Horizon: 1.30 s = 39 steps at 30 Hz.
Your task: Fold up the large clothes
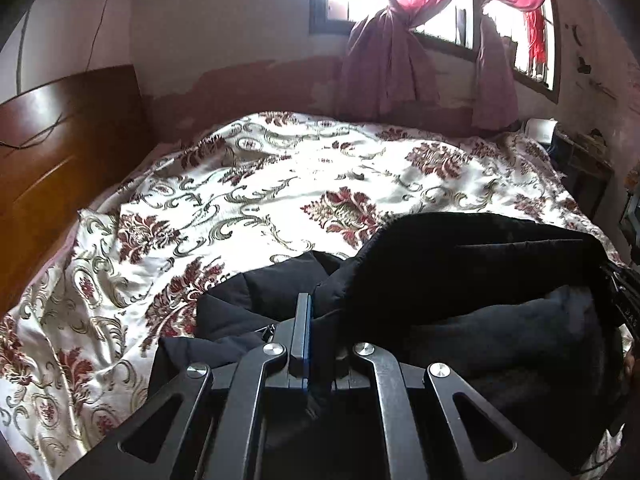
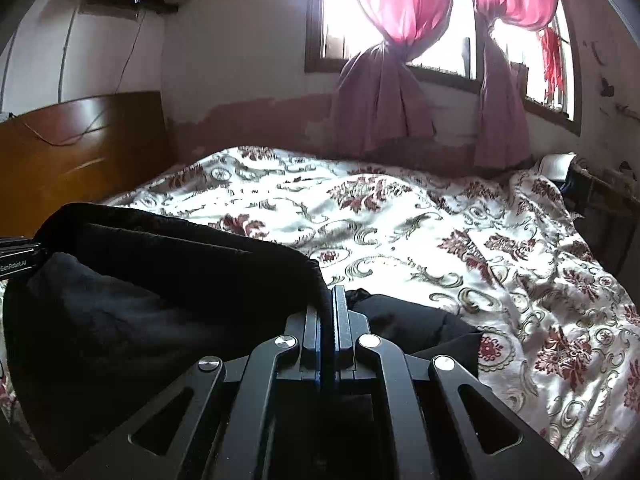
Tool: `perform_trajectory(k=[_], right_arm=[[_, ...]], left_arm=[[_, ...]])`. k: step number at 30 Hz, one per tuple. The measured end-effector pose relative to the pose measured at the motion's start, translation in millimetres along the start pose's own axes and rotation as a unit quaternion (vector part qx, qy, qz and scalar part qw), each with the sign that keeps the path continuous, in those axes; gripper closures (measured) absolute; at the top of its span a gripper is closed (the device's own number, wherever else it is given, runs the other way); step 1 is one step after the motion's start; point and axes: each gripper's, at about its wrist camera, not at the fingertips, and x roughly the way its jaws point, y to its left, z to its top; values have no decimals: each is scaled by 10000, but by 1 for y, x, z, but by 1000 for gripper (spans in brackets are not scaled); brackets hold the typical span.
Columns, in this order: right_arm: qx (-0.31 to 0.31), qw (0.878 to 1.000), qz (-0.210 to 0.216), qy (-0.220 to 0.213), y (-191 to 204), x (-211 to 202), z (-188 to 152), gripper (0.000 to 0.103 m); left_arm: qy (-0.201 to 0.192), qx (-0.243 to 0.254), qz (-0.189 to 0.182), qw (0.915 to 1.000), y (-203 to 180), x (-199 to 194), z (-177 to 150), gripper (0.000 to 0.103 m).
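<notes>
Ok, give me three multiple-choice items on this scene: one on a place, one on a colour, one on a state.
1. Where does the garment lie?
A. on the bed
B. on a chair
C. on the floor

2. What colour is the garment?
A. white
B. black
C. green

3. How do the right gripper's jaws stand?
A. wide open, empty
B. out of view
C. shut on the garment

Answers:
1. A: the garment rests on the floral bedspread.
2. B: the cloth is black in both views.
3. C: the right gripper pinches a raised black fold; the left gripper grips likewise.
</notes>
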Motion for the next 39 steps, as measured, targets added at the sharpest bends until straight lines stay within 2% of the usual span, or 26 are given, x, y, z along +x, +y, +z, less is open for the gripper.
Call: perform_trajectory(k=[6,9,10,11,12,13,14,16,19,22,24,28,32,35,39], right_arm=[[195,9994,241,178,-8,20,-7,98],[138,9993,294,193,-7,20,-8,94],[101,9993,308,191,-7,19,-8,89],[92,9993,317,197,-6,18,-8,75],[104,9992,351,186,-6,15,-8,65],[123,9991,384,163,-7,15,-7,47],[147,9990,407,89,-8,10,-7,38],[151,9992,361,-9,-11,2,-5,35],[266,9985,480,73,-16,-9,-4,28],[410,9953,822,312,-21,-25,-9,18],[379,9942,934,379,-22,-39,-16,16],[135,9969,726,284,-23,-73,-28,14],[138,9965,764,324,-23,-97,-42,10],[377,9903,1078,791,-22,-95,-59,9],[659,9820,1152,1345,-21,-79,-86,9]], left_arm=[[94,-215,-104,9997,4,17,0,94],[92,-314,-72,9994,7,16,0,81],[73,-354,-73,9993,8,15,0,65],[-3,-453,-31,9990,10,11,0,37],[-132,-541,50,9984,12,6,1,23],[-328,-643,123,9973,14,-1,1,6],[-492,-723,162,9960,16,-7,0,2],[-618,-820,118,9946,19,-16,1,2],[-552,-807,-5,9952,20,-28,-4,2],[-674,-637,-184,9955,17,-46,-14,2],[-769,-420,-378,9954,11,-61,-28,2],[-660,-13,-578,9961,-3,-76,-53,2],[-406,265,-831,9954,-14,-81,-81,1],[-91,347,-1024,9941,-20,-75,-96,1],[61,654,-972,9931,-32,-70,-108,1]])
